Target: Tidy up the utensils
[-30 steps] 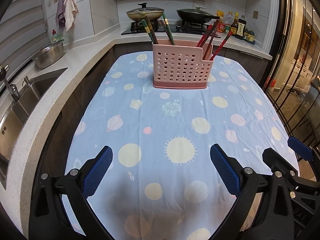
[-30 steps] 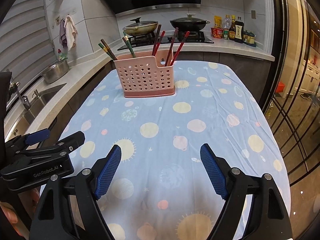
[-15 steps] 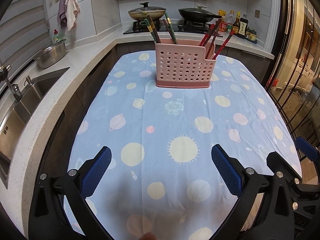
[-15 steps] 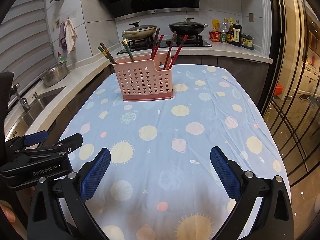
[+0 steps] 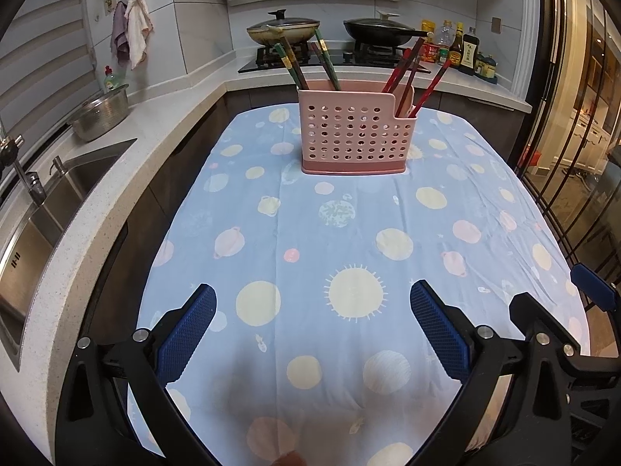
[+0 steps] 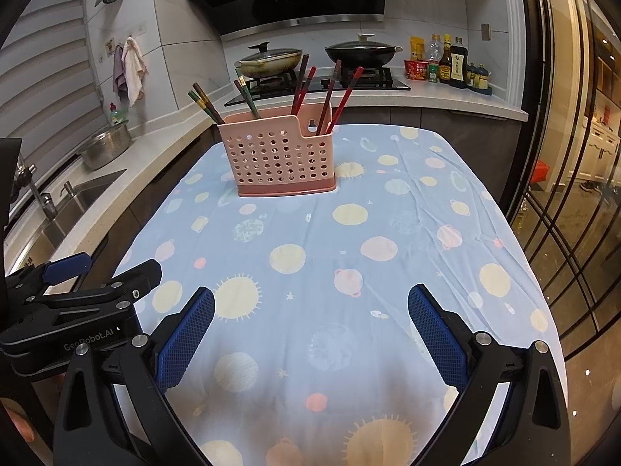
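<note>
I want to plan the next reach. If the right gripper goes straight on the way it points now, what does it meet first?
Probably the tablecloth: the open right gripper tilts down at bare cloth, well short of the pink basket. Depth is unclear.

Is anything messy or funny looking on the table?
Nothing is spilled or broken. The pink utensil basket stands upright on the planet tablecloth. The green chopsticks lean in the left part, the red chopsticks in the right, fanning out at different angles.
</note>
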The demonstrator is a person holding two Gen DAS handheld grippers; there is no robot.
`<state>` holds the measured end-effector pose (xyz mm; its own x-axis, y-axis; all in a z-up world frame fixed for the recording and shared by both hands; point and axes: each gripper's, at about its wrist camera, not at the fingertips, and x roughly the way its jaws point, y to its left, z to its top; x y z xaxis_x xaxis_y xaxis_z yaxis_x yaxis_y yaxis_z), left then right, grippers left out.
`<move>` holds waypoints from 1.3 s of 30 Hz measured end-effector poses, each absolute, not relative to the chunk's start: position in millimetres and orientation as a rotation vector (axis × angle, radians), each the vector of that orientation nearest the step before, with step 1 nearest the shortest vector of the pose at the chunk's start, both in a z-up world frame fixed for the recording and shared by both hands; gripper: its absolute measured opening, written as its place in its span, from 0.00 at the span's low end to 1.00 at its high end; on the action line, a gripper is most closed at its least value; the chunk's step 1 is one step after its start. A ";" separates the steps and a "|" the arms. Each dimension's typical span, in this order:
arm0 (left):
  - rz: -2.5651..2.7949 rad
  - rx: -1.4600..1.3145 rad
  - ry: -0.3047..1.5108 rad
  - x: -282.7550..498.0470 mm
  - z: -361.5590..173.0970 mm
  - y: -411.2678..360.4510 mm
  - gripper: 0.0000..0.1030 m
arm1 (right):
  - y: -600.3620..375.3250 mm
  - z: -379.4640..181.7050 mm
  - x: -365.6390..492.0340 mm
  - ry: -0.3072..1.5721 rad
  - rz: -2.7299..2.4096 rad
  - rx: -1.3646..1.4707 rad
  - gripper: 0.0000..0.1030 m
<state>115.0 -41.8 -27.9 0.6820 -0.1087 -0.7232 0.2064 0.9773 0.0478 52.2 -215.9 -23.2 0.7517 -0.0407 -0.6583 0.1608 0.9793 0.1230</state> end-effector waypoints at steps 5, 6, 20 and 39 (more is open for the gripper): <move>-0.175 0.133 0.801 115.0 -28.9 -41.6 0.93 | -214.3 -24.0 52.2 0.715 -0.114 0.183 0.93; -0.177 0.130 0.803 115.1 -28.7 -41.3 0.93 | -214.3 -23.9 52.1 0.715 -0.114 0.183 0.93; -0.176 0.124 0.809 116.2 -29.4 -39.1 0.93 | -214.1 -24.9 52.3 0.714 -0.115 0.180 0.93; -0.172 0.125 0.802 116.6 -27.9 -38.7 0.93 | -210.6 -24.9 53.5 0.708 -0.116 0.168 0.93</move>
